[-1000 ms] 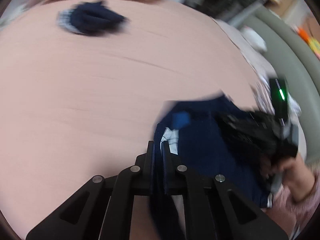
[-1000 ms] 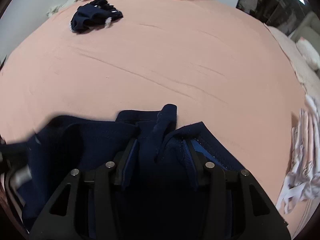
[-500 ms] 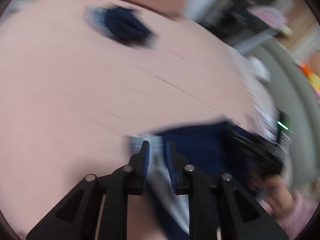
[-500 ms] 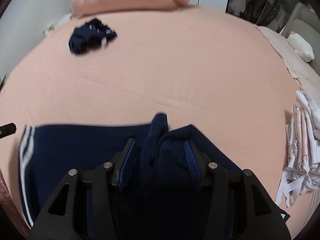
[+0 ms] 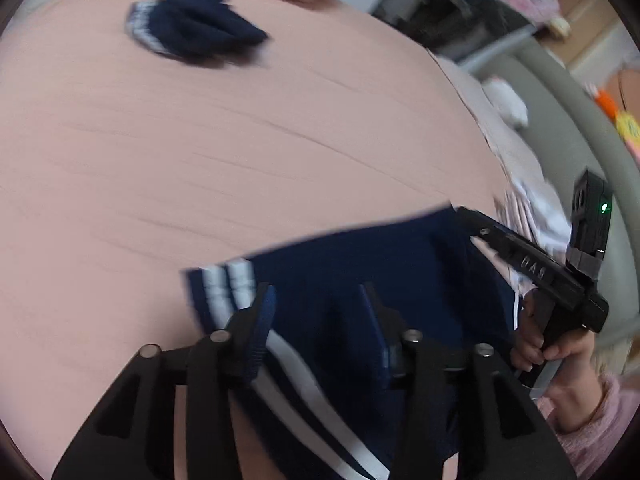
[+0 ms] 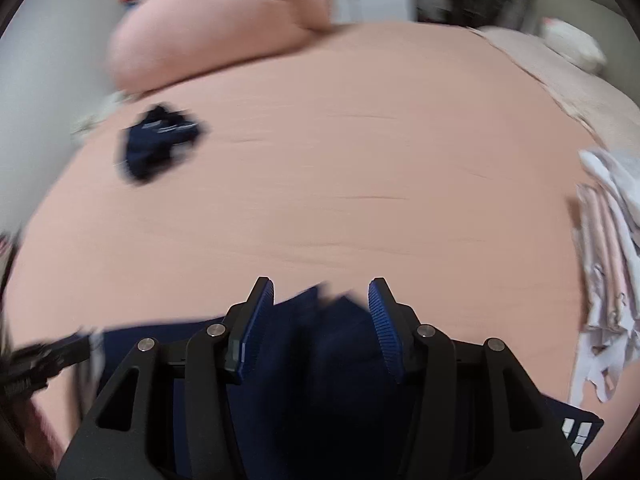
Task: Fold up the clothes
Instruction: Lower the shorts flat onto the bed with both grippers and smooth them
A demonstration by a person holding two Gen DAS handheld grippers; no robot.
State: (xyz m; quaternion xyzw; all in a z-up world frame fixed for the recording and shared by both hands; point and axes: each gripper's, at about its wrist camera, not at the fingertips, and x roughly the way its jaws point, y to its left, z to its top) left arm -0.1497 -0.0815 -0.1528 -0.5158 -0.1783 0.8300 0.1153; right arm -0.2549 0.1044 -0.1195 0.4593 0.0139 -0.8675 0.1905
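Navy shorts with white side stripes lie spread flat on the pink bed near its front edge. My left gripper is open just above the striped left end of the shorts, holding nothing. My right gripper is open over the right end of the same shorts, with cloth lying between the jaws but not pinched. The right gripper also shows in the left wrist view, held by a hand.
A second bunched navy garment lies at the far left of the bed, also in the right wrist view. A pink pillow is at the head. White and pink clothes are piled at the right edge.
Both grippers opened and let go of the shorts, which now lie spread out on the bed. Both cameras are moving, with blur in the frames.
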